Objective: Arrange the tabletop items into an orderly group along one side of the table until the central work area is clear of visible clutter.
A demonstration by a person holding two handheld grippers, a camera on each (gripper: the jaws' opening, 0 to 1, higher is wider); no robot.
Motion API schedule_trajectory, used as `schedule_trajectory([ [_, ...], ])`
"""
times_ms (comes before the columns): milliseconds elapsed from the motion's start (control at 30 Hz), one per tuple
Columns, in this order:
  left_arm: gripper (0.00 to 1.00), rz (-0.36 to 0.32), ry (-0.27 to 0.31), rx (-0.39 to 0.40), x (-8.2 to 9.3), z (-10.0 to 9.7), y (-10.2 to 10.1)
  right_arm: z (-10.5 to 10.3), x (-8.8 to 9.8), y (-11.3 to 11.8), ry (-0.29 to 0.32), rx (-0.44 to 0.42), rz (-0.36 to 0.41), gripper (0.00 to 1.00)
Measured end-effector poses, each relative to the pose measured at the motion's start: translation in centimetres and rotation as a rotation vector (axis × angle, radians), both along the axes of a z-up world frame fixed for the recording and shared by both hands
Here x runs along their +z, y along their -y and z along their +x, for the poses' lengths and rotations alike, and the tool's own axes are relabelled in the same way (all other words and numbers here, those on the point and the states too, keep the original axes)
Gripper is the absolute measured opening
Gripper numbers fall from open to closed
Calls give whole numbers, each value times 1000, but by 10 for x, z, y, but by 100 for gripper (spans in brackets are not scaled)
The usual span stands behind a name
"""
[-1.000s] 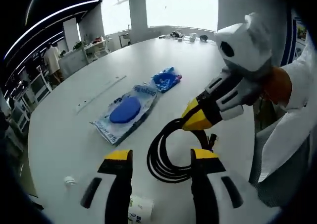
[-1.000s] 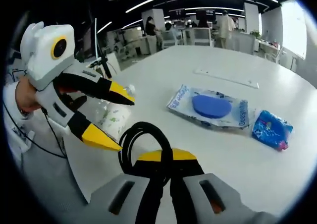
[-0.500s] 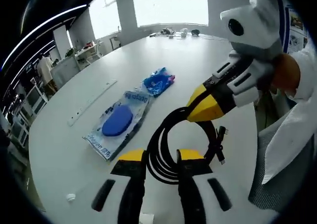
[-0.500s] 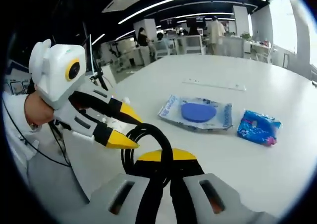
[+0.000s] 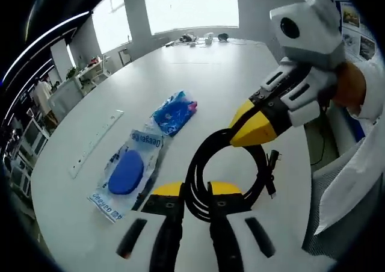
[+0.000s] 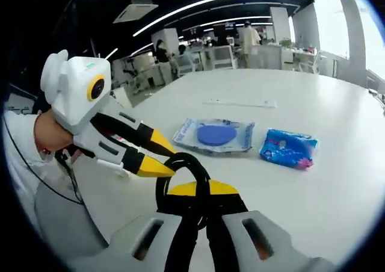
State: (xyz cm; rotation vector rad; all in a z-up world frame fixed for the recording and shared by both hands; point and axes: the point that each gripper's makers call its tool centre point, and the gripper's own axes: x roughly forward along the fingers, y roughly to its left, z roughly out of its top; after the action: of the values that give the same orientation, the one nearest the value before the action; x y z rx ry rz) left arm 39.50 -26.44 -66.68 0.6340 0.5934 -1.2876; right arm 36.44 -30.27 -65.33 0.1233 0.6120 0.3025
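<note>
In the left gripper view my left gripper (image 5: 190, 194) has its yellow-tipped jaws drawn in on the near arc of the coiled black cable (image 5: 231, 176) — the strands pass right between the tips, so I read it as clamped on the coil. The coil hangs between both tools above the white table (image 5: 198, 73). At its far side my right gripper (image 5: 255, 123) comes in from the right with its jaws pressed together on the cable's upper loop. A loose plug end of the cable sticks out to the right of the coil.

In the right gripper view I see the same hold from the other end: my right gripper (image 6: 201, 191) has its jaws squeezed onto the black cable (image 6: 183, 176), which rises between them, and my left gripper (image 6: 157, 157) reaches in from the left, its yellow tips meeting the loop.

Further out on the table lies a clear packet with a blue round sponge (image 5: 125, 170) inside, and just beyond it a blue crinkled pouch (image 5: 172, 111) — near each other, well apart from the cable. A long white strip (image 5: 95, 142) lies past the packet. At the far edge sits a cluster of small items I cannot make out.
</note>
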Motion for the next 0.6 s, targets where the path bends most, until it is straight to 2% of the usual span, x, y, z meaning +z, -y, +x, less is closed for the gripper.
schedule_trajectory([
  [267, 12, -11, -25, -58, 8, 3, 55, 2, 8, 58, 1, -60, -8, 0],
  [433, 12, -3, -40, -80, 7, 8, 82, 8, 7, 82, -6, -78, 0, 0],
  [600, 12, -7, -114, -66, -5, 17, 103, 16, -4, 104, -41, -84, 33, 0],
])
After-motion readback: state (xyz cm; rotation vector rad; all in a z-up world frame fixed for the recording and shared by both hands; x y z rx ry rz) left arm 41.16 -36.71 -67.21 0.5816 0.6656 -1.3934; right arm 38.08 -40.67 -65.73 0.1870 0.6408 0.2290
